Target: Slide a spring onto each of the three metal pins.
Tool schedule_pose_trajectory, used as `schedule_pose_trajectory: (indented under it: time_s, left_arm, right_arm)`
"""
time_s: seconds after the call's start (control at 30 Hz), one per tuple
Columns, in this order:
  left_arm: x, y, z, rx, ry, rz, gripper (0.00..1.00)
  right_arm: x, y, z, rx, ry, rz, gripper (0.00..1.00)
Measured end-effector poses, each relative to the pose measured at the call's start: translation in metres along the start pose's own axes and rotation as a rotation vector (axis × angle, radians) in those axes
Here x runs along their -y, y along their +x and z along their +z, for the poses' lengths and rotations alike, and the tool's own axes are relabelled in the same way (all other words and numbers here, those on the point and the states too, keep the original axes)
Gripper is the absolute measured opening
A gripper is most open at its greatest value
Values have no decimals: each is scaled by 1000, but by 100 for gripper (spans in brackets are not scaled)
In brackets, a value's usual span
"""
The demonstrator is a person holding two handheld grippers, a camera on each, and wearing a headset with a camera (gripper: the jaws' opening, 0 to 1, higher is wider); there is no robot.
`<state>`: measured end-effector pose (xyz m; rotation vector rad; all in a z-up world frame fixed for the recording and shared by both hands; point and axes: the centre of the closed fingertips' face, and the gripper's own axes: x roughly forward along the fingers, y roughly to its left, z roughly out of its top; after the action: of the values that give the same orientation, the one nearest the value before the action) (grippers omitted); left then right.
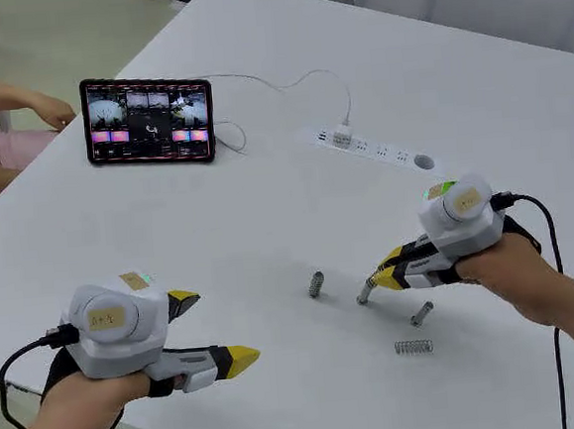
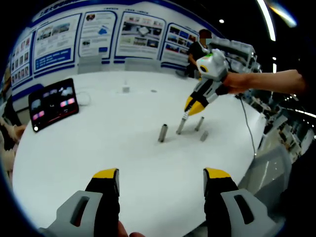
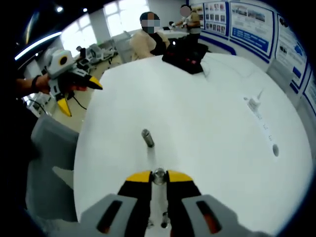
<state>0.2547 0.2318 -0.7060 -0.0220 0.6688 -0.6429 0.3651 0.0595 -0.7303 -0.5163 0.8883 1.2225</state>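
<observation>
- Writing: the tan sticker (image 1: 106, 317) on top of the left gripper (image 1: 214, 328) had marks too small to read. Same for the one on the right gripper (image 1: 381, 273).
- Wall posters (image 2: 98, 34) at the top of the left gripper view had blue headings, text unreadable.
- Tablet (image 1: 148, 120), upper left of the head view, showed small camera feeds, no legible words.
- White table (image 1: 267, 216): wide bare surface in the centre and toward the top right. Its near edge ran across the lower left corner, under the left gripper.
- Power strip (image 1: 371, 148) and white cable (image 1: 277, 81) lay upper centre, well apart from the parts.
- Left gripper sat lower left in the head view, held in a hand, tips pointing right. Jaws were spread wide with nothing between them.
- Right gripper sat right of centre, angled down and left. Jaws were pressed together on the held pin (image 1: 368, 290), which was tilted with its lower end on the table.
- In the right gripper view, the round metal top of that pin sat between the yellow tips.
- Standing pin (image 1: 316, 284) was just left of the held pin, apart from it and upright. Its surface looked ribbed like coils.
- Third pin (image 1: 422, 313) was to the lower right of the held pin, leaning.
- Loose spring (image 1: 414, 347) lay flat just below the third pin, clear of both grippers.
- A person's arm (image 1: 9, 97) rested at the upper left edge, near the tablet.
</observation>
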Motion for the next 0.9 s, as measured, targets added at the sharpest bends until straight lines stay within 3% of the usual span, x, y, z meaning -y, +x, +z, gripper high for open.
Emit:
schedule_pose_trajectory:
  time_s: [0.57, 0.9]
  left_arm:
    - [-3, -4, -2, -1, -8, 6, 70]
    - [-3, -4, -1, 6, -16, 9, 70]
  right_arm:
    - [2, 10, 2, -7, -3, 14, 13]
    - [-1, 22, -9, -54, -33, 27, 13]
